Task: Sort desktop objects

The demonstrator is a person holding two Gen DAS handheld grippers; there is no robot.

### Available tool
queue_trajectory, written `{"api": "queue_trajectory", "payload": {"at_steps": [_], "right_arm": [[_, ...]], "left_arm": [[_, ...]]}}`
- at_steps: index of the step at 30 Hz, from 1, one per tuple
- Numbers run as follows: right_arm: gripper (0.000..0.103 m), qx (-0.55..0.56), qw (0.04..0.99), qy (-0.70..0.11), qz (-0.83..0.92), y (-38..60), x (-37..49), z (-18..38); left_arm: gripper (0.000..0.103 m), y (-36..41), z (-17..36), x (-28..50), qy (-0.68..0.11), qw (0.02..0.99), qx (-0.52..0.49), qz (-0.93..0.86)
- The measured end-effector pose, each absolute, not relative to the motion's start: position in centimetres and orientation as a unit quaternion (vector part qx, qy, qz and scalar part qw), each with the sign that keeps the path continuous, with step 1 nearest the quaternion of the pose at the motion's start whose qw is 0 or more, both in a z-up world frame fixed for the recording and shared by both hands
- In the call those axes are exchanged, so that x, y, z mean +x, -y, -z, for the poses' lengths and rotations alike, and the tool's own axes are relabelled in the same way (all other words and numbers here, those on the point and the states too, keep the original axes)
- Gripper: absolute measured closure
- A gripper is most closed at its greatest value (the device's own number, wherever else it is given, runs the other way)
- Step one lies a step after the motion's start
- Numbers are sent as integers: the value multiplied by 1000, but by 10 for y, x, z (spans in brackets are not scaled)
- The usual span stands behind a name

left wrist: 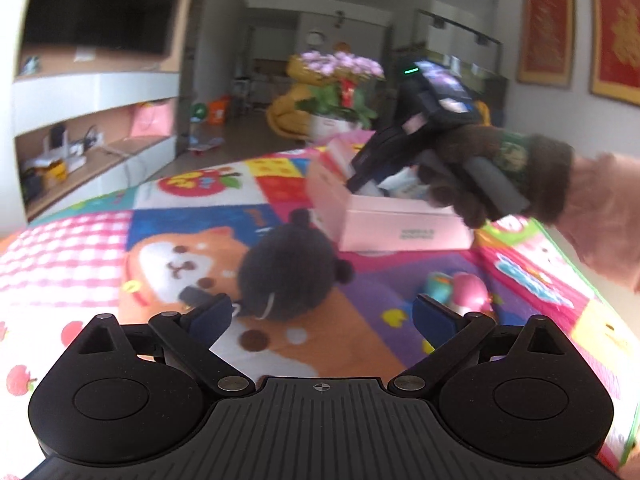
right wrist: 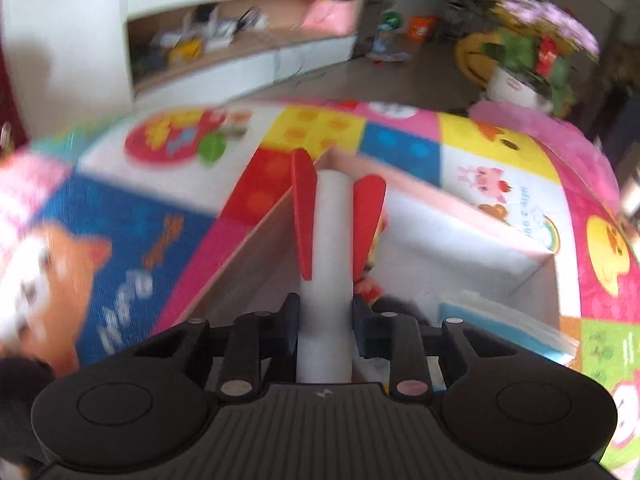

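Pink box (left wrist: 404,228) label — blurred, unreadable

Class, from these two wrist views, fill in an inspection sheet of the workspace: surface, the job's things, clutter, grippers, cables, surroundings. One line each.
Surface: colourful cartoon play mat covering the work area.
Job's things: open pink box on the mat; black plush toy and a pink-and-teal toy lying outside the box; white tube with red fins.
Clutter: a book beside the box.
Grippers: left gripper open, nothing between its pads; right gripper shut on the white tube, above the box.
Cables: loose cords on the shelf, too blurred to trace.
Surroundings: potted plant with purple flowers, framed red pictures.
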State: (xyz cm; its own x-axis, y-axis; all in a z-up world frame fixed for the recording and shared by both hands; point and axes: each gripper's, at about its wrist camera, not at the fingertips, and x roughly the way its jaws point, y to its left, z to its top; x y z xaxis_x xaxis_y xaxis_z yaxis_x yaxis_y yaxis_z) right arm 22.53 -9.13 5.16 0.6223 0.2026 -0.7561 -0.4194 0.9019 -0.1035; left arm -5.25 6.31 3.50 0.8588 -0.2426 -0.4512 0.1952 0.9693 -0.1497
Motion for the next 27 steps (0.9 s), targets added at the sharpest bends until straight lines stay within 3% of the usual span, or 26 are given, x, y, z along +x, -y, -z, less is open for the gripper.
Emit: {"api": "queue_trajectory", "payload": {"at_steps": [7,11,17,24,27], "right_arm": [[75,38,888,-424,-173,119,231,-67],[70,102,882,-430,-162,133,227,-59],[47,37,927,-358,-109,154,197,-73],[4,24,952,-278,-126,198,116,-90],[1,-6,955,-263,-140,209,78,-89]], "left_arm": [[3,-66,-34,-48,-243,962,-65,109],[2,-64,-36,-50,-243,962,-53,108],[2,-61,-38,-41,-248,960,-62,117],[1,-37,-50,0,-247,960,-2,133],[1,-33,-44,21,-275,953,-4,125]]}}
